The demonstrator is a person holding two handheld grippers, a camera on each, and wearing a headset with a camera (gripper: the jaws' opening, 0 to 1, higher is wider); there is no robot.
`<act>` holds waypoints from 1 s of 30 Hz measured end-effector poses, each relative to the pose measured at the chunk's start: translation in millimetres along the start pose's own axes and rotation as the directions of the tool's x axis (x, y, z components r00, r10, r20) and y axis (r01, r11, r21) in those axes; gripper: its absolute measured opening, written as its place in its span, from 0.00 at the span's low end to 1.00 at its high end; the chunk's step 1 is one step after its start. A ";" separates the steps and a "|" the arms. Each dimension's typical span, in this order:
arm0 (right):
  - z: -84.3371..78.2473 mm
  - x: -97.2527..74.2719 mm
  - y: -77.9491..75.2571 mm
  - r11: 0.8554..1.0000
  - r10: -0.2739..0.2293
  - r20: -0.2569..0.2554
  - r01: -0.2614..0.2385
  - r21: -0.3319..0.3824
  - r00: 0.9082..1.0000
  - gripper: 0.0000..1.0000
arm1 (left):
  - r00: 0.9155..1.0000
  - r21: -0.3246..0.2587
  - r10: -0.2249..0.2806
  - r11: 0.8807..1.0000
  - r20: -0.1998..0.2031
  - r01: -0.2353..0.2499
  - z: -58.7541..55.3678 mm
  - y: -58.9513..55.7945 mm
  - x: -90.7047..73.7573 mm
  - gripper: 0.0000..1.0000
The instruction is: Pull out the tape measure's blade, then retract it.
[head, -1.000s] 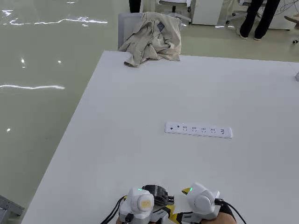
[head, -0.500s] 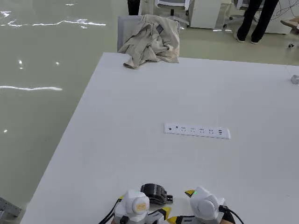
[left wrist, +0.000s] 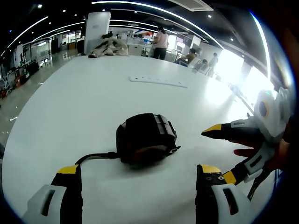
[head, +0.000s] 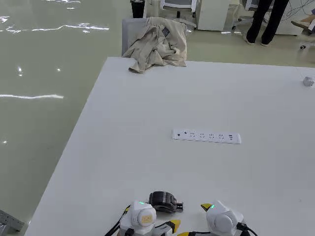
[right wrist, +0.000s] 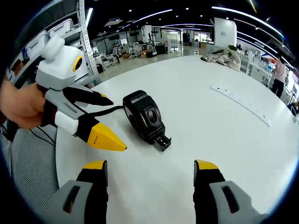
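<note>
A broad white table (head: pixel 128 147) stands in a large open hall with a glossy pale green floor (head: pixel 39 113). At the table's near edge, in the head view, the two white grippers sit side by side with the black tape measure (head: pixel 163 201) lying on the table just beyond and between them, nearer the left one.

In the left gripper view, the left gripper (left wrist: pixel 138 170) has its yellow-tipped jaws spread wide and holds nothing. The tape measure (left wrist: pixel 145 137) lies flat just ahead of the gap, touching neither jaw. A thin black cord (left wrist: pixel 93 157) runs from the case towards the left jaw. The right gripper (left wrist: pixel 219 154) comes in from the right, held by a hand (left wrist: pixel 264 151), its jaws also parted.

In the right gripper view, the right gripper (right wrist: pixel 150 164) is likewise released, its jaws wide apart over bare table. The tape measure (right wrist: pixel 145 116) lies a little ahead, its round face up and a small black tab at its mouth pointing towards this gripper; the blade looks wound in. The left gripper (right wrist: pixel 110 122) reaches in from the left with a hand (right wrist: pixel 18 107) around its grip, its pointed tips close beside the case but apart from it.

Further out, near the middle of the table, a white power strip (head: pixel 206 136) lies flat. At the far edge a beige jacket (head: pixel 158 42) is draped over a grey chair (head: pixel 128 29), one sleeve spilling onto the tabletop. A small grey object (head: pixel 308 81) sits near the table's far right edge, too small to identify. Beyond the table a person's dark-trousered legs (head: pixel 263 19) stand on the floor.
</note>
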State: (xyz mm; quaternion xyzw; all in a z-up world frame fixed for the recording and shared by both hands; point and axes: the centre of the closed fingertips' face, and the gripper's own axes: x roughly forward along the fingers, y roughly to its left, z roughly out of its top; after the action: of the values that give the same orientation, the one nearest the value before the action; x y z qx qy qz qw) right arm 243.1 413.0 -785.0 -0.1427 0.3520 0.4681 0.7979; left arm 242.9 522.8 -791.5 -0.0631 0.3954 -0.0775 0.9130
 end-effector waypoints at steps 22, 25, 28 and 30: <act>-1.7 -26.4 14.3 0.993 -0.053 0.046 0.047 0.111 0.998 0.85 | 0.998 0.000 -0.062 0.998 0.034 0.062 -0.1 -5.0 -22.2 1.00; -2.9 -30.9 14.2 0.991 -0.058 0.052 0.052 0.125 0.997 0.86 | 0.997 0.005 -0.064 0.998 0.036 0.064 0.3 -5.1 -26.7 1.00; -3.2 -35.8 14.3 0.988 -0.067 0.055 0.059 0.143 0.996 0.88 | 0.997 0.010 -0.062 0.998 0.037 0.061 -0.9 -2.9 -29.4 1.00; -2.7 -39.1 14.6 0.986 -0.072 0.062 0.062 0.154 0.995 0.89 | 0.997 0.009 -0.062 0.998 0.034 0.062 -1.9 -2.0 -30.8 1.00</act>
State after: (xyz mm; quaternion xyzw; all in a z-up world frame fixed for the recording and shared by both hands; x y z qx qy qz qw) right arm 217.3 393.9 -758.3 -0.0776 0.3547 0.4174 0.8331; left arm 220.5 526.7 -770.5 -0.0732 0.3771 -0.1061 0.9172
